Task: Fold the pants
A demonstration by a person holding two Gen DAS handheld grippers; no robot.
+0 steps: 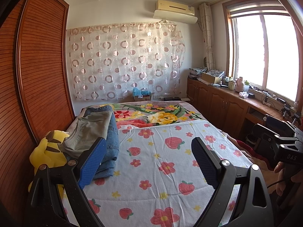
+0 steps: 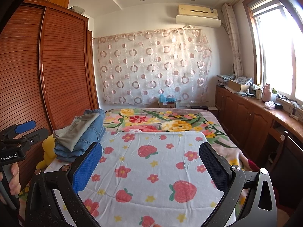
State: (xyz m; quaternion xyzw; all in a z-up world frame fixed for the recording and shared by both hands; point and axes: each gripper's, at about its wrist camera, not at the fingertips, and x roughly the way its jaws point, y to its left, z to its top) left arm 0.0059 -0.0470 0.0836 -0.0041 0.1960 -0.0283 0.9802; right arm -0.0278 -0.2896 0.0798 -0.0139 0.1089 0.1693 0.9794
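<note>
A: What do my left fingers (image 1: 149, 158) have hold of?

B: Nothing. I see them spread wide above the bed, with only the strawberry sheet (image 1: 161, 162) showing in the gap between the blue pads (image 1: 92, 164).

A: And my right fingers (image 2: 151, 166)?

B: The same: wide apart, empty, over the same sheet. From each camera I also see the other gripper at the frame's edge, held in a hand (image 2: 13, 179).

A: Where are the pants?

B: On the bed, near its left edge, just past my left pad. They lie as a folded stack (image 1: 98, 132): blue jeans (image 1: 111, 143) underneath and at the far end, an olive-grey pair (image 1: 90, 128) on top. Neither gripper touches the stack.

A: What is beside it?

B: A yellow plush toy (image 1: 47, 151) sits against the stack on its left, by the wardrobe (image 1: 37, 75). Beyond the sheet a floral blanket (image 1: 161, 115) covers the far part of the bed.

A: Further out?

B: A curtain with ring patterns (image 1: 125, 60) hangs on the far wall under an air conditioner (image 1: 175, 8). On the right, a bright window (image 1: 265, 56) stands over a cluttered wooden worktop (image 1: 253, 102).
</note>
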